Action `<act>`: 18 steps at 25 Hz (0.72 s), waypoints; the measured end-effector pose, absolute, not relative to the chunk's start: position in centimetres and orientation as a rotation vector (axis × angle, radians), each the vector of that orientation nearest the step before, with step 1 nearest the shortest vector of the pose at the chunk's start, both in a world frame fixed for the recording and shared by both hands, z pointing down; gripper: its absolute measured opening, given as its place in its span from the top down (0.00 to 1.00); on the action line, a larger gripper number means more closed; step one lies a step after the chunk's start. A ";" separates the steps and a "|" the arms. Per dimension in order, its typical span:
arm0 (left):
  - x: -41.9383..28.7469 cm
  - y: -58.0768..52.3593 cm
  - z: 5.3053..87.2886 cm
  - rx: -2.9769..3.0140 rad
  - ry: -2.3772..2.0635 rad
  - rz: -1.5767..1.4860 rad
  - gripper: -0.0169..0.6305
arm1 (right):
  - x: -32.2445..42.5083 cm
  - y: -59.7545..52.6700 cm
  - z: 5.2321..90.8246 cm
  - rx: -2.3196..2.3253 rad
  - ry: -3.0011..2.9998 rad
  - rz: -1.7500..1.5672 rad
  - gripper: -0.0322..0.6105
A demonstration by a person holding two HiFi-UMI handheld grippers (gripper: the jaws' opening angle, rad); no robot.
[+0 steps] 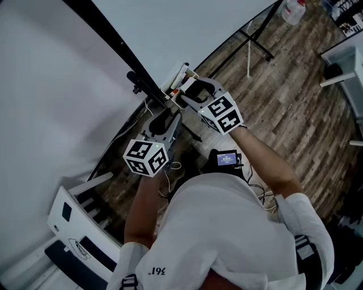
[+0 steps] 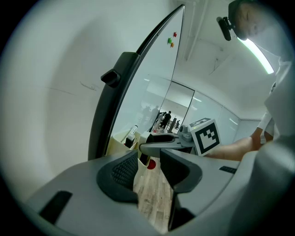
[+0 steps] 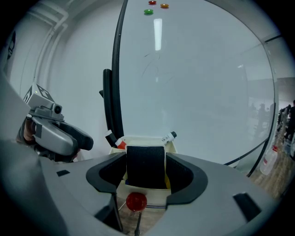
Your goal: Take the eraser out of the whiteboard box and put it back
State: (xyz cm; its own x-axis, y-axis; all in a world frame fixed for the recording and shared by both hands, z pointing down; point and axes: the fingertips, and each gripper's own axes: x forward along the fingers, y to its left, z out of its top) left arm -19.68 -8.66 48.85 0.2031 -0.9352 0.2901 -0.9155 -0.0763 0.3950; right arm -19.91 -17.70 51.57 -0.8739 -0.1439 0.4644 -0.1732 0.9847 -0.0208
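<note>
My right gripper (image 3: 146, 174) is shut on the black felt eraser (image 3: 145, 159), held upright between its pads just in front of the cream whiteboard box (image 3: 146, 140). The box hangs at the whiteboard's (image 3: 193, 78) lower edge and holds markers (image 3: 168, 137). Seen from the head view, the right gripper (image 1: 190, 90) is at the box (image 1: 177, 78); the eraser is hidden there. My left gripper (image 2: 150, 173) is open with only floor between its fingers, lower and to the left (image 1: 166, 122). In its own view the right gripper's cube (image 2: 205, 135) shows ahead.
A red round magnet (image 3: 136, 201) sits on the box's front. Red and green magnets (image 3: 148, 11) dot the board's top. The board's black frame (image 1: 113, 39) runs diagonally. A white chair (image 1: 74, 221) is at lower left, stand legs (image 1: 255, 48) and a bottle (image 1: 294, 11) on the wood floor.
</note>
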 end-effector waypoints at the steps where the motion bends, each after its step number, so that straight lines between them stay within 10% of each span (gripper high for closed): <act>1: -19.7 -8.7 48.8 1.995 -1.715 -0.055 0.76 | -19.9 -17.7 51.3 0.228 -2.656 0.088 0.54; 18: -19.0 -8.9 47.4 2.026 -1.710 -0.084 0.76 | -17.6 -17.5 49.2 0.294 -2.686 0.077 0.54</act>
State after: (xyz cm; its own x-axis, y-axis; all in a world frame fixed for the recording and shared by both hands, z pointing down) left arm -19.05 -8.85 47.42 0.2158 -0.9420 0.2571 -0.9122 -0.1005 0.3973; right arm -17.62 -17.53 49.24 -0.8829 -0.1935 0.4279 -0.2177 0.9760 -0.0078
